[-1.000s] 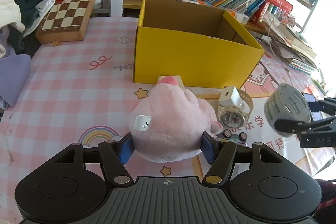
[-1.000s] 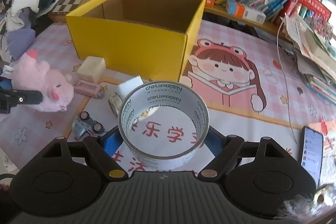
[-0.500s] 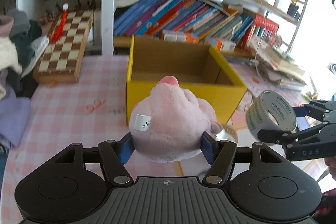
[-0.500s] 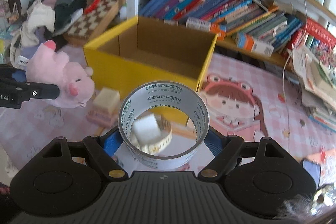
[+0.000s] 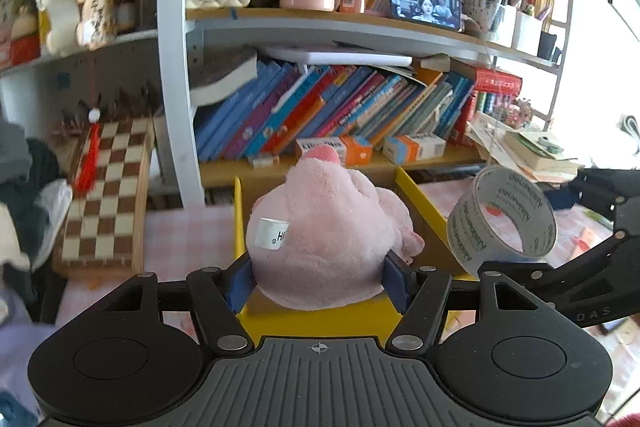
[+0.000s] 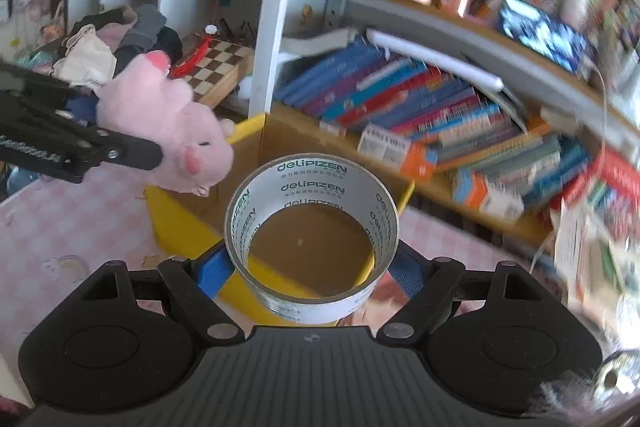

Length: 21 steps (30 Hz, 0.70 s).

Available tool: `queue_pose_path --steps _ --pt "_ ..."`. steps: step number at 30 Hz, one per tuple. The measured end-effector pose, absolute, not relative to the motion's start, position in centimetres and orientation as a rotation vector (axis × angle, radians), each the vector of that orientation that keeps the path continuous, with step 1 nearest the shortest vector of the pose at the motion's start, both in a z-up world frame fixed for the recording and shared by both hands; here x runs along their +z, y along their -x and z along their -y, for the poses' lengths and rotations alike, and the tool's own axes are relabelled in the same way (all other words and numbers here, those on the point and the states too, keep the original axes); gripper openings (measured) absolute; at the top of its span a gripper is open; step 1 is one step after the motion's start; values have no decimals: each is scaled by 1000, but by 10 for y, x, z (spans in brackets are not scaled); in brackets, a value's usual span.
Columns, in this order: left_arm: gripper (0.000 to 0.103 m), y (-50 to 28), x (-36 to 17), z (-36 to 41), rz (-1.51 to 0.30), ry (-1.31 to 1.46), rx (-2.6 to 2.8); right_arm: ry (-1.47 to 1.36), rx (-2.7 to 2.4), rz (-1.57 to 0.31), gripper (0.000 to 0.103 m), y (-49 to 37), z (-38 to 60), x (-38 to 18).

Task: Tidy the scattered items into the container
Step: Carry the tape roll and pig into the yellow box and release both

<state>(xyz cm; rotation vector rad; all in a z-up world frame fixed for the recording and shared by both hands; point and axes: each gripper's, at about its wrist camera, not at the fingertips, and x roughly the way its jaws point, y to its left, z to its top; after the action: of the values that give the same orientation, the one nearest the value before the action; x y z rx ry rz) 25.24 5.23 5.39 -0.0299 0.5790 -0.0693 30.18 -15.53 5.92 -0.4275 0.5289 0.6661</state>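
The left hand-held gripper [image 5: 318,277] is closed partway on a pink plush pig [image 5: 326,235], its blue pads pressed into the flanks. The plush hangs over the near edge of the yellow cardboard box [image 6: 180,223] on the table [image 6: 60,223]. It is probably light and soft; it deforms under pressure, so the widest part of the body is the best grip point.

The right hand-held gripper [image 6: 310,269] is spread wide and clamped across a roll of clear packing tape [image 6: 312,235], above the box's open interior. The roll is likely rigid, light and smooth-sided; grip it across the outer wall.
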Motion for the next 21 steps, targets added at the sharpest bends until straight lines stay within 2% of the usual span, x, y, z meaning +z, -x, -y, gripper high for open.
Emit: queue_pose_path --steps 6,17,18,19,21 --pt "65 -304 45 -60 -605 18 -53 550 724 -509 81 -348 128 56" --pt "65 -385 -7 -47 -730 -67 0 746 801 -615 82 -420 83 -2" --pt "60 -393 -13 -47 -751 -80 2 771 814 -622 82 -425 79 -9" --pt "47 -400 -20 -45 -772 -97 1 805 828 -625 82 -428 76 -15" --pt "46 -410 -28 -41 -803 -122 -5 873 857 -631 82 -435 69 -27"
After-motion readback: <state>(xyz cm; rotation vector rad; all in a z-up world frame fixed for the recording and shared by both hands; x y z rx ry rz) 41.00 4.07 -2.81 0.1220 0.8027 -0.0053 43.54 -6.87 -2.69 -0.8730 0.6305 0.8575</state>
